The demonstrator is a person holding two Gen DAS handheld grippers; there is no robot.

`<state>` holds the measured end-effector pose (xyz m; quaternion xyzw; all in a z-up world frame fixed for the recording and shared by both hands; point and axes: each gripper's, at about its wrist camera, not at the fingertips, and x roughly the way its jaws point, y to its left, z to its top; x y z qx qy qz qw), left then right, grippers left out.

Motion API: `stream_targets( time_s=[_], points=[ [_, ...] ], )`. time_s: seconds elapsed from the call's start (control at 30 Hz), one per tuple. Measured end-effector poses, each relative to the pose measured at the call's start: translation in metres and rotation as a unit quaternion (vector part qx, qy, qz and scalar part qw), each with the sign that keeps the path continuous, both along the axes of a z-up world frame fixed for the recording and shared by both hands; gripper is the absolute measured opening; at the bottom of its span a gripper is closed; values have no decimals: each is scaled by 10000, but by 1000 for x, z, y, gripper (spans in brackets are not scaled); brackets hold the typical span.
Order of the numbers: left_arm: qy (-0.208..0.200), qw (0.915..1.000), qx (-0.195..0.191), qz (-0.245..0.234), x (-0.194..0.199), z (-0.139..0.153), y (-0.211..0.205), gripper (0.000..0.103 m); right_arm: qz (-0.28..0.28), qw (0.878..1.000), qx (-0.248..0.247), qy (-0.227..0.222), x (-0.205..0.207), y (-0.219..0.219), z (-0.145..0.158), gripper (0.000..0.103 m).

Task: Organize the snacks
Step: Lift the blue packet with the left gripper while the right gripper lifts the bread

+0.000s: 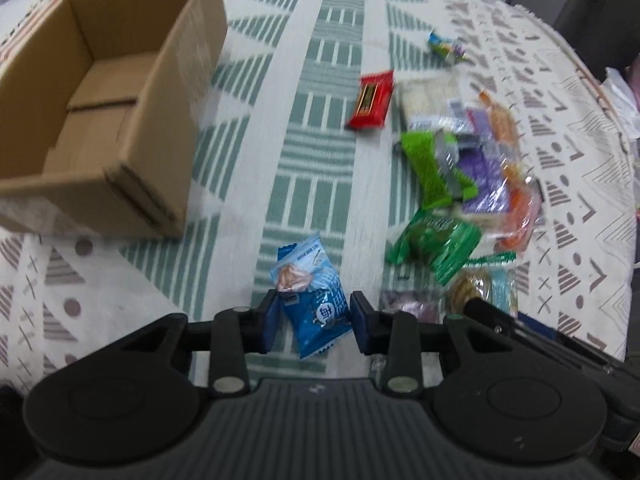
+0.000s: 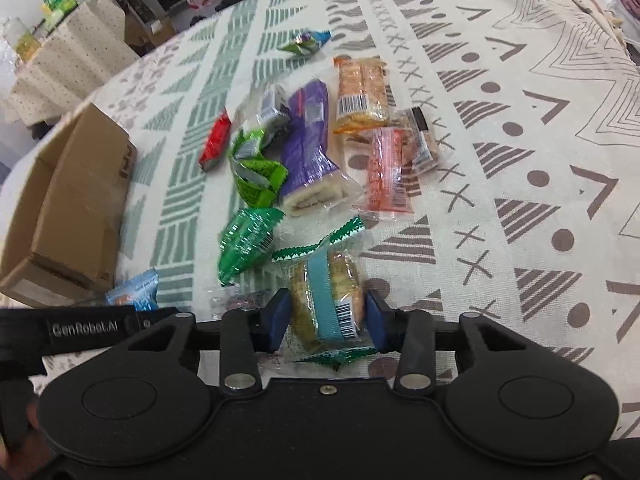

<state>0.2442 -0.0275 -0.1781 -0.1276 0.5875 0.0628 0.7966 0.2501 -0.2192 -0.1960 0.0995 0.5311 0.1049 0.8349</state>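
Note:
My left gripper (image 1: 314,320) is shut on a blue snack packet (image 1: 308,280), its pads pressing both sides just above the patterned cloth. In the right wrist view, my right gripper (image 2: 326,316) is shut on a clear packet of round biscuits with a teal band (image 2: 324,280), whose green crimped ends stick out. The open cardboard box (image 1: 120,184) stands to the left with nothing showing inside; its outer wall (image 2: 80,200) also shows at the left of the right wrist view. The blue packet (image 2: 134,290) lies by the box's near corner there.
A loose pile of snacks lies on the cloth: a red bar (image 1: 370,100), green packets (image 1: 432,168), a purple-wrapped roll (image 2: 306,144), orange cracker packs (image 2: 362,92), a pink pack (image 2: 386,168) and a small candy (image 2: 306,42). The other gripper's arm (image 1: 520,328) reaches in from the right.

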Motion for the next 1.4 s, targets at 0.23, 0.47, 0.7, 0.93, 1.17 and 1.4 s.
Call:
stream_targets(
  time_s=[0.23,0.47,0.7,0.93,1.17,1.4],
  points=[
    [-426,9989,-96,-168,11,28,5,36,-206,9993,100,-301,-8,-2,21,34],
    [-792,9965,-225,-172,7,56,17,36,-377,9978,103,-539,-15,0,39,33],
    [-1058,9940,-246,-135,-2,86,34,36,-544,9949,259,-811,-23,7,64,32],
    [-1243,9920,-226,0,-8,114,61,36,-501,9914,493,-1106,-25,28,91,32],
    [-1406,9898,-140,205,-14,138,102,37,-368,9897,626,-1236,-24,60,112,32],
    [-1402,9884,-274,509,-21,140,145,37,-144,9899,636,-1260,-23,97,121,32]
  ],
)
